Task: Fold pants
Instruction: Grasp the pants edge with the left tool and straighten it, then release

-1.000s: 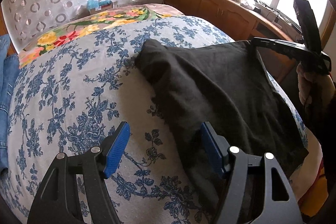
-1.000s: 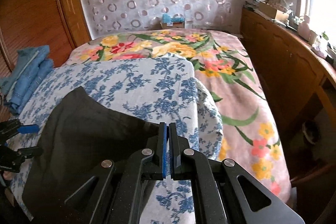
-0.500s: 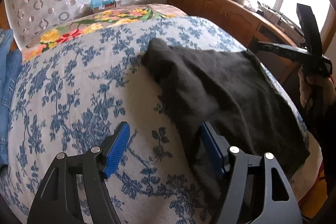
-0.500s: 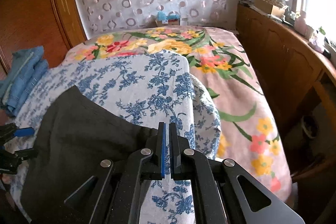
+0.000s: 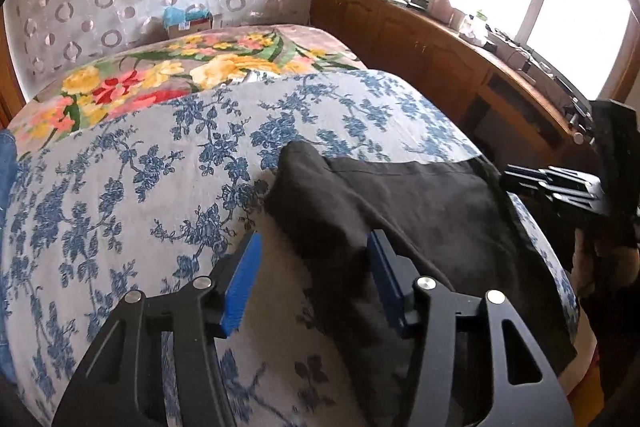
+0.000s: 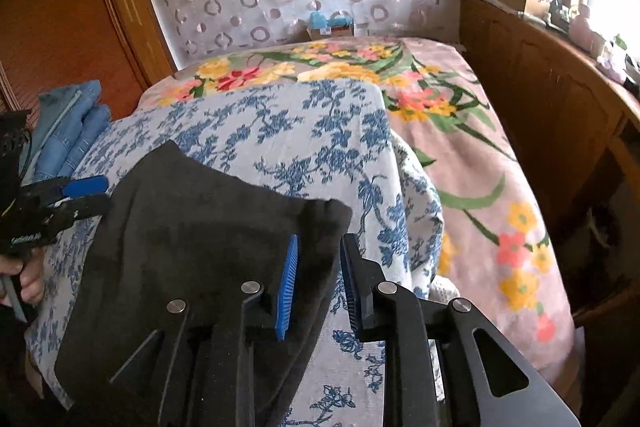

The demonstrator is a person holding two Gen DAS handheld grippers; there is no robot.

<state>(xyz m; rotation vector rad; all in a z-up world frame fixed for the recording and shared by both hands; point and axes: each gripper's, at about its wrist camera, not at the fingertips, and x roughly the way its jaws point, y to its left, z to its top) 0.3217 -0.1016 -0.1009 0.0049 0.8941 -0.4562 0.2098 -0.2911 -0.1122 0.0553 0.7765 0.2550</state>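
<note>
The bed (image 6: 472, 155) carries a blue-flowered sheet (image 5: 132, 187), and on its near right part lie the black pants (image 5: 408, 211), folded flat. The left claw (image 5: 314, 279) is spread wide over the pants' left edge, gripping nothing. The right claw (image 6: 318, 279) stands parted at the pants' right corner, with the cloth edge lying between its jaws.

Open blue-floral bedspread (image 5: 140, 187) lies left of and beyond the black pants (image 5: 420, 211). Folded jeans (image 6: 68, 131) bound the bed's left edge; a wooden cabinet (image 6: 540, 99) borders the right side, a narrow aisle between.
</note>
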